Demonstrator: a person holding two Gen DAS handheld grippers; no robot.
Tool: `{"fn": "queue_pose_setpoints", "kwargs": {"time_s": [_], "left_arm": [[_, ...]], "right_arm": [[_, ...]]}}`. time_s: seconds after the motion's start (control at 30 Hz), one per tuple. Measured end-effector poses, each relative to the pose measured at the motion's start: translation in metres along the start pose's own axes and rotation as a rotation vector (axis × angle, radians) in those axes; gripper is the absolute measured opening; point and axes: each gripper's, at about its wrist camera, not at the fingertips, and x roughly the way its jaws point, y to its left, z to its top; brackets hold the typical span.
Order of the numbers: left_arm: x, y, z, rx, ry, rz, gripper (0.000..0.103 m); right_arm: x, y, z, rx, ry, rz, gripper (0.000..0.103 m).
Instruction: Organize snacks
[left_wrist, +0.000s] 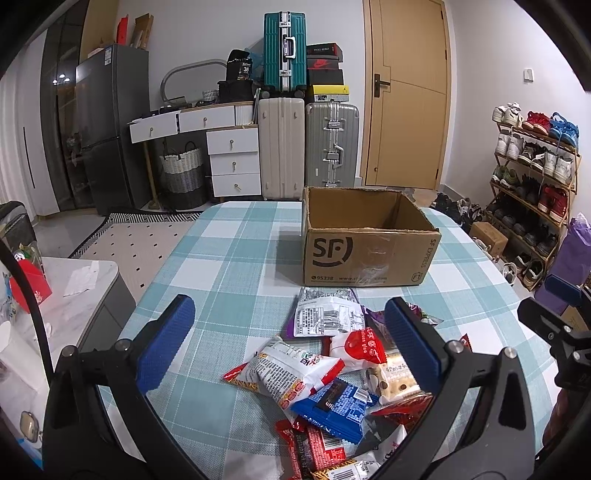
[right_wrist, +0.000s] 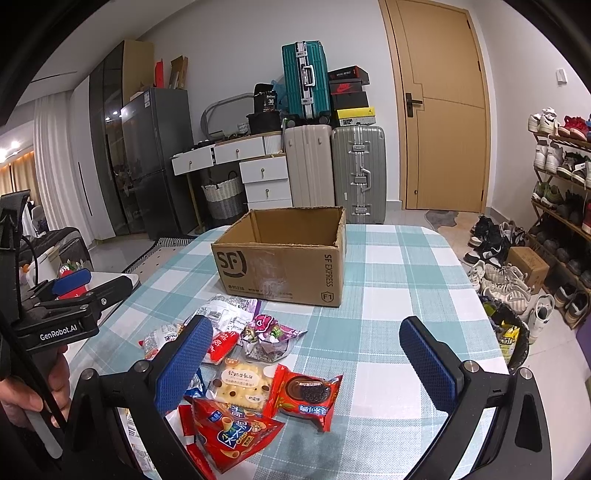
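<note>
Both tongs are held with jaws wide apart and nothing clamped. Between and just below the left gripper (left_wrist: 290, 339) lies the heap of snack packets (left_wrist: 325, 373), overlapped and touching one another on the checked tablecloth (left_wrist: 221, 258). The right gripper (right_wrist: 306, 363) is poised over the same heap's edge, with the red cookie packet (right_wrist: 306, 393) nearest its gap. Beyond both, the open cardboard box (right_wrist: 284, 258) stands apparently empty. A slip is judged likely: glossy, puffed wrappers may be pinched at a corner and dropped short of the box. Two overlapped packets could be caught together, or neighbours dragged toward the table edge.
</note>
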Motion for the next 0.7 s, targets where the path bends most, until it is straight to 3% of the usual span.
{"fn": "queue_pose_setpoints", "kwargs": {"time_s": [0.7], "left_arm": [[0.009,0.011,-0.003,0.003,0.034,0.006,0.102]], "right_arm": [[0.000,0.000,0.000,0.003,0.003,0.002,0.103]]}}
